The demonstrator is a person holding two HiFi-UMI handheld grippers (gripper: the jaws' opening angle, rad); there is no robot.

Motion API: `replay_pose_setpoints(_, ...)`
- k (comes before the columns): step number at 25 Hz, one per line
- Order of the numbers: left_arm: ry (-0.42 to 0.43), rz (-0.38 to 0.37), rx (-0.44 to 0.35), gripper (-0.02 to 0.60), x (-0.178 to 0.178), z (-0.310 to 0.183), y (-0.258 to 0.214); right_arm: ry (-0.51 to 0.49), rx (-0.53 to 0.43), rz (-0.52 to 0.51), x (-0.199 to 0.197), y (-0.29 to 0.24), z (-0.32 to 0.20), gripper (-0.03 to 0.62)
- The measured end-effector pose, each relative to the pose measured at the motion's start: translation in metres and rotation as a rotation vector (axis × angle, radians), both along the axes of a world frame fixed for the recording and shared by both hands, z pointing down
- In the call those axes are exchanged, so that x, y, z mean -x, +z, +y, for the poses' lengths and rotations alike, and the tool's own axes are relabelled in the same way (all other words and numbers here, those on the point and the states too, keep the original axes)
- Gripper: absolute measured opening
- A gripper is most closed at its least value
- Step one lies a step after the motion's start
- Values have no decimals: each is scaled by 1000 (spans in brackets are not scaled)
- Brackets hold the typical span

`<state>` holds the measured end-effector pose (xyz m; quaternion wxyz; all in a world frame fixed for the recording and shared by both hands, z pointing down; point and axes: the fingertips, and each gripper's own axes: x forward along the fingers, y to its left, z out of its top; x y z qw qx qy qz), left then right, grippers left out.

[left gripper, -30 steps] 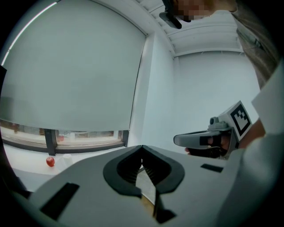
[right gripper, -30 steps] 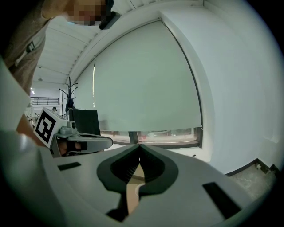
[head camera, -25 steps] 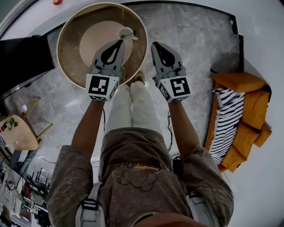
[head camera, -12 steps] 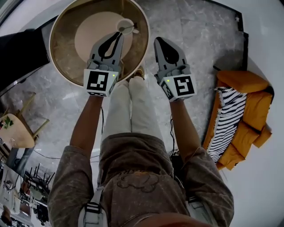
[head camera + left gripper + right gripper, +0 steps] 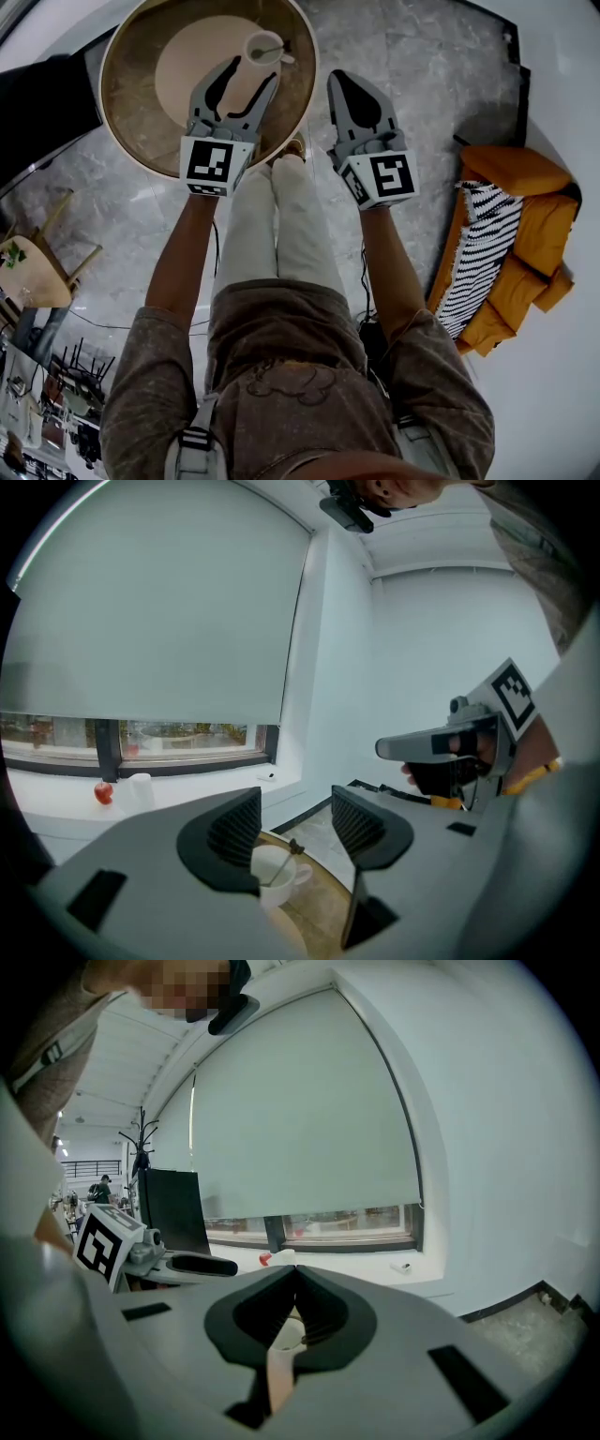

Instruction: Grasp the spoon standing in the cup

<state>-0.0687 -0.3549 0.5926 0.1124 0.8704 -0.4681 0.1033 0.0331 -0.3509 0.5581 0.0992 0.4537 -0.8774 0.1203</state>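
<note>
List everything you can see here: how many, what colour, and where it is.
Table: one, round, brown with beige centre, upper left of the head view.
Cup: one, white, on the table.
Spoon: one, dark, standing in the cup.
Cushions: several, orange, on the floor at right, with a black-and-white striped cloth.
Chair: one, wooden, at left.
Left gripper: one, grey, jaws have just been opening, nothing between them, cup just ahead.
Right gripper: one, grey, shut, right of the table.

Glossy white, ceramic-looking cup [image 5: 263, 47]. Matt brown counter [image 5: 131, 94], smooth pale rim. Polished grey stone floor [image 5: 412, 84]. Matt grey plastic left tongs [image 5: 251, 70], ribbed black pads [image 5: 234, 827].
</note>
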Motion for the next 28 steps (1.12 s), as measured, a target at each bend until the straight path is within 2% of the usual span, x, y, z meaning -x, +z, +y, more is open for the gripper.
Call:
replay_pose_setpoints(7, -1, -33, 34, 233, -5, -6, 29, 5, 14, -5, -4, 8, -2, 17)
replay_pose_setpoints(22, 23, -136, 113, 233, -42, -38, 101, -1, 34, 5, -9, 19, -2, 17)
replay_pose_setpoints(28, 12, -173, 177, 233, -53, -55, 140, -2, 52, 6, -9, 28, -1, 17)
